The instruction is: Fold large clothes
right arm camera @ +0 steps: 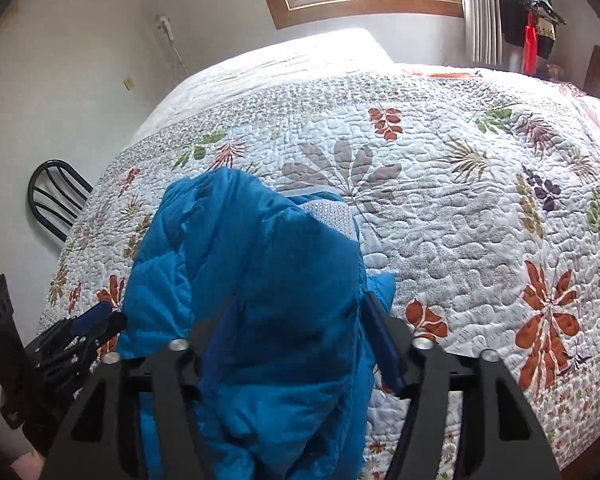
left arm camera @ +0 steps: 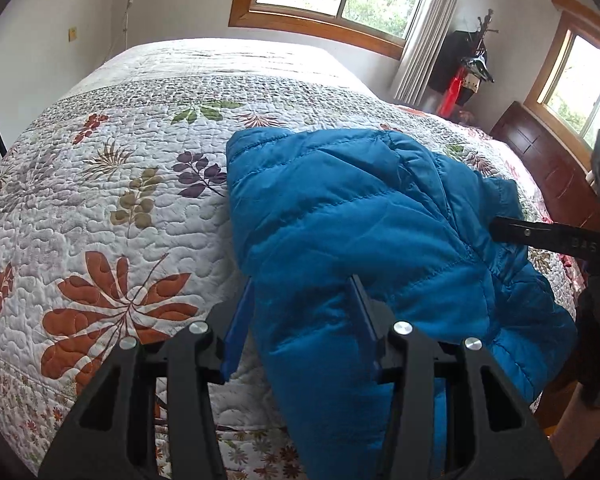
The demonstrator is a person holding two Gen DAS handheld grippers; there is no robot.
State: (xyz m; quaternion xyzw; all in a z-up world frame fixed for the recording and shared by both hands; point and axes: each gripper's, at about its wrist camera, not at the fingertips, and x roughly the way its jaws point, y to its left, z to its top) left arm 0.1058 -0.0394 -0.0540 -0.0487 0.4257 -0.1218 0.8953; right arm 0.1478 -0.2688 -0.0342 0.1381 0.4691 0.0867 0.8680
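A blue quilted puffer jacket (left arm camera: 352, 216) lies bunched at the near edge of the bed and hangs over it; it also shows in the right wrist view (right arm camera: 252, 280), with a patch of white dotted lining (right arm camera: 332, 216) showing. My left gripper (left arm camera: 300, 320) has its blue-padded jaws apart, with a thick fold of the jacket lying between them. My right gripper (right arm camera: 296, 344) also stands wide, jacket fabric draped over and between its jaws; its left finger is hidden under the cloth. Each gripper shows at the edge of the other's view (left arm camera: 540, 236) (right arm camera: 84, 332).
The bed carries a white floral quilt (left arm camera: 120, 208) (right arm camera: 460, 220). A dark metal chair (right arm camera: 56, 204) stands at the bed's left side. A wooden headboard (left arm camera: 548, 168) is at the right. Windows and hanging clothes (left arm camera: 468, 68) are at the far wall.
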